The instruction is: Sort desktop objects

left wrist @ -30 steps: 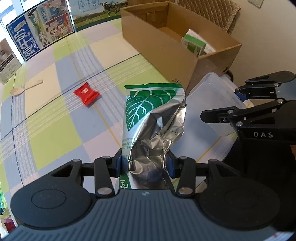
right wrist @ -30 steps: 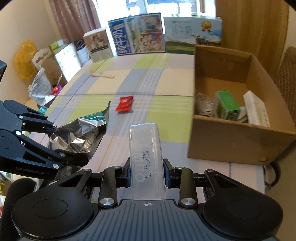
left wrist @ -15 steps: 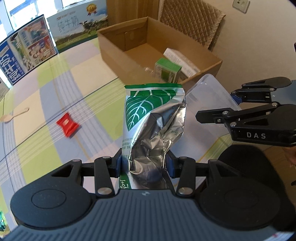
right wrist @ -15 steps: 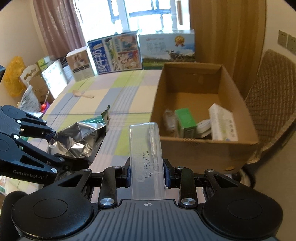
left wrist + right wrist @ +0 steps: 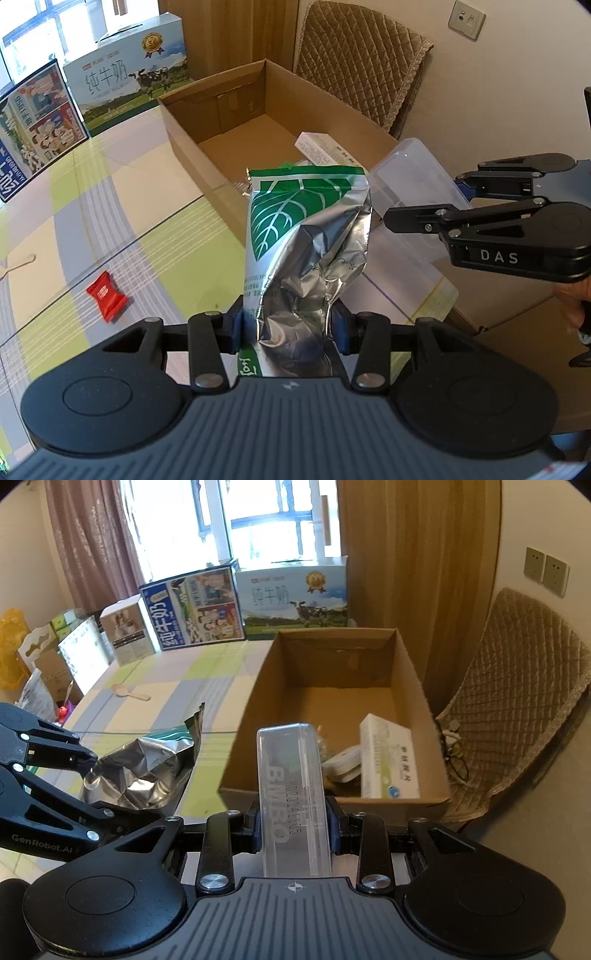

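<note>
- Foil pouch (image 5: pixel 306 258), silver with a green leaf print, stands upright between the blue pads of the left claw (image 5: pixel 286 326), which is clamped narrow on its lower part.
- Clear plastic case (image 5: pixel 291 797), lettered on its face, is pinched between the pads of the right claw (image 5: pixel 293 825), likewise narrow and closed on it.
- Each claw shows in the other's view: the right one with the case at the right edge of the left wrist view, the left one with the crumpled pouch at the left of the right wrist view.
- Just beyond both held things sits an open cardboard box (image 5: pixel 406 664) on the checked table (image 5: pixel 122 206); a white carton (image 5: pixel 388 760) and a small white item (image 5: pixel 343 764) lie inside near its front wall.
- A red sachet (image 5: pixel 107 295) lies on the table left of the pouch, well apart from the box.
- Farther off a pale spoon (image 5: pixel 129 692) rests on the table.
- Milk cartons (image 5: pixel 291 594) stand along the far edge, and a quilted chair (image 5: pixel 524 686) stands right of the box.
</note>
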